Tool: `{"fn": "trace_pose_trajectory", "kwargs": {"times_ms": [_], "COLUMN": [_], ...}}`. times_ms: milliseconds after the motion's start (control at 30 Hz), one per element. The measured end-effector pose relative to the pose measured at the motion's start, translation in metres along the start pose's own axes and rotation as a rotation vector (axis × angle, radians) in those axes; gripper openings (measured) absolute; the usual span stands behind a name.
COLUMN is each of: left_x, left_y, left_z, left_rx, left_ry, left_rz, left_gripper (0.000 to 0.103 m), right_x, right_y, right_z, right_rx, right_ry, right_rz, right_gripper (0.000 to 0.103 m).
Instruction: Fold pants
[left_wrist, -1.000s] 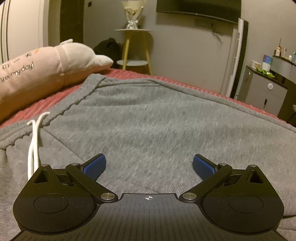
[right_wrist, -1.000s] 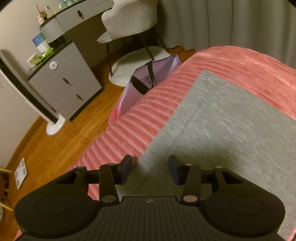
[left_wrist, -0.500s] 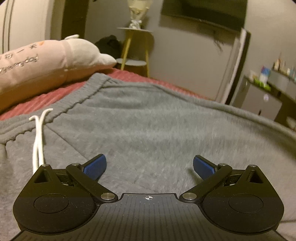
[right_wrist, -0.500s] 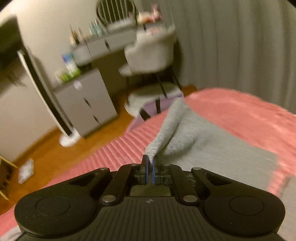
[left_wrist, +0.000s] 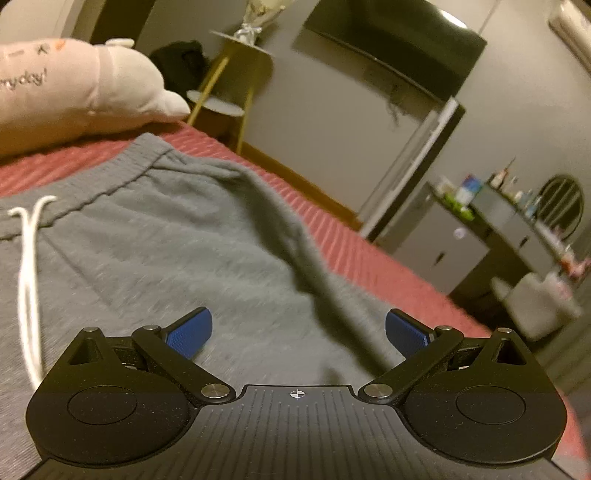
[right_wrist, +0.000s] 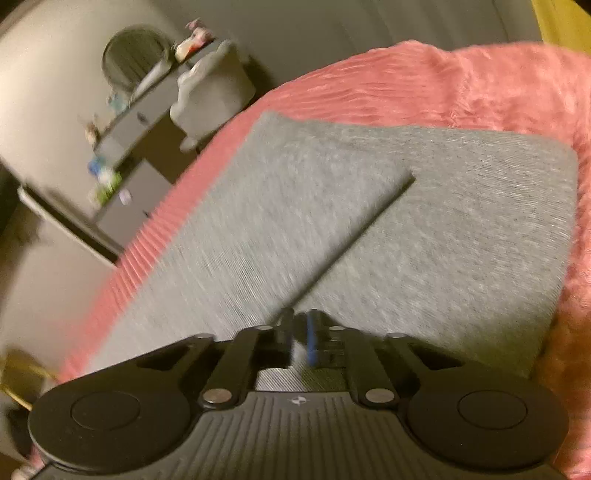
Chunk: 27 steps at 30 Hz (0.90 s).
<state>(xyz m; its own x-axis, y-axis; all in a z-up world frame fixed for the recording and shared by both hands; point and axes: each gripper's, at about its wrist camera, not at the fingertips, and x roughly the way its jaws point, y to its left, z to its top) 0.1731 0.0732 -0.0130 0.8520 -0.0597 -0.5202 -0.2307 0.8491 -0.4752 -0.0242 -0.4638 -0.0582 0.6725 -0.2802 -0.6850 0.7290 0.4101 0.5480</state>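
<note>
- The right gripper (right_wrist: 301, 338) has its fingers pinched almost together on a bit of grey cloth from the pants (right_wrist: 332, 229); the pinch itself is smeared by blur, and how much fabric sits between the pads is hard to make out.
- The left gripper (left_wrist: 298, 330) hangs just over the pants (left_wrist: 147, 258) with its blue pads (left_wrist: 190, 332) spread wide and nothing between them.
- From the right gripper, one grey layer runs away over another, its straight edge casting a dark line across the lower layer.
- The pants lie spread on the red ribbed bedspread (right_wrist: 461, 85), which shows on both sides of them; the near end of the cloth is hidden under the gripper bodies.
- In the left view a raised fold (left_wrist: 295, 236) crosses the pants diagonally, and a white drawstring (left_wrist: 27, 280) trails from the waistband (left_wrist: 110, 181); its lower end is cut off behind the gripper.
- A pink plush pillow (left_wrist: 74, 85) lies beyond the waistband, its lettering cropped at the frame edge.
- Farther off stand a yellow-legged side table (left_wrist: 229, 92), a grey dresser (left_wrist: 454, 251) whose top is too blurred to read, a round mirror (right_wrist: 133, 55) and a pale chair (right_wrist: 210, 92).
</note>
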Motion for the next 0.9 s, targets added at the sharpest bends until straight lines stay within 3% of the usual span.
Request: {"fn": "trace_pose_trajectory", "kwargs": {"times_ms": [33, 67, 167, 300, 333, 367, 433, 467, 500, 567, 600, 633, 667, 700, 733, 800, 900], "left_x": [0.003, 0.008, 0.033, 0.078, 0.090, 0.099, 0.122, 0.135, 0.151, 0.169, 0.171, 0.170, 0.169, 0.167, 0.161, 0.138, 0.079], "left_y": [0.001, 0.002, 0.005, 0.005, 0.003, 0.000, -0.005, -0.005, -0.002, 0.005, 0.007, 0.007, 0.007, 0.007, 0.006, 0.010, 0.005], "left_z": [0.008, 0.016, 0.046, 0.078, 0.085, 0.090, 0.096, 0.097, 0.097, 0.093, 0.093, 0.093, 0.095, 0.098, 0.099, 0.110, 0.130], "left_rx": [-0.018, -0.033, -0.065, -0.086, -0.075, -0.062, -0.025, -0.025, -0.043, -0.089, -0.091, -0.078, -0.067, -0.068, -0.080, -0.102, -0.071], "left_ry": [-0.003, -0.004, 0.027, 0.124, 0.142, 0.152, 0.188, 0.231, 0.296, 0.390, 0.381, 0.361, 0.355, 0.366, 0.362, 0.308, 0.205], "left_rz": [-0.016, -0.035, -0.059, -0.031, -0.024, -0.008, 0.024, 0.040, 0.050, 0.064, 0.074, 0.074, 0.072, 0.069, 0.063, 0.022, -0.083], "left_gripper": [0.103, 0.103, 0.103, 0.102, 0.101, 0.093, 0.088, 0.086, 0.083, 0.068, 0.064, 0.050, 0.019, 0.012, 0.012, 0.012, 0.012], "right_x": [0.001, 0.005, 0.019, 0.029, 0.032, 0.032, 0.037, 0.034, 0.028, 0.033, 0.034, 0.036, 0.038, 0.040, 0.042, 0.044, 0.029], "right_y": [-0.004, -0.008, -0.015, -0.016, -0.017, -0.014, -0.014, -0.012, -0.013, -0.013, -0.014, -0.014, -0.013, -0.011, -0.007, 0.004, 0.022], "right_z": [0.004, 0.008, 0.013, 0.011, 0.011, 0.011, 0.014, 0.014, 0.012, 0.014, 0.014, 0.015, 0.018, 0.021, 0.024, 0.032, 0.050], "right_rx": [0.031, 0.071, 0.155, 0.131, 0.130, 0.136, 0.149, 0.147, 0.137, 0.129, 0.136, 0.140, 0.144, 0.142, 0.129, 0.059, -0.011], "right_ry": [-0.008, -0.001, 0.033, 0.042, 0.047, 0.047, 0.047, 0.045, 0.038, 0.046, 0.048, 0.050, 0.052, 0.055, 0.061, 0.068, 0.050], "right_rz": [0.038, 0.065, 0.131, 0.153, 0.154, 0.158, 0.163, 0.161, 0.158, 0.142, 0.150, 0.150, 0.150, 0.147, 0.141, 0.119, 0.148], "right_gripper": [0.037, 0.039, 0.040, 0.042, 0.042, 0.042, 0.037, 0.025, 0.019, 0.017, 0.017, 0.017, 0.017, 0.017, 0.017, 0.005, 0.005]}}
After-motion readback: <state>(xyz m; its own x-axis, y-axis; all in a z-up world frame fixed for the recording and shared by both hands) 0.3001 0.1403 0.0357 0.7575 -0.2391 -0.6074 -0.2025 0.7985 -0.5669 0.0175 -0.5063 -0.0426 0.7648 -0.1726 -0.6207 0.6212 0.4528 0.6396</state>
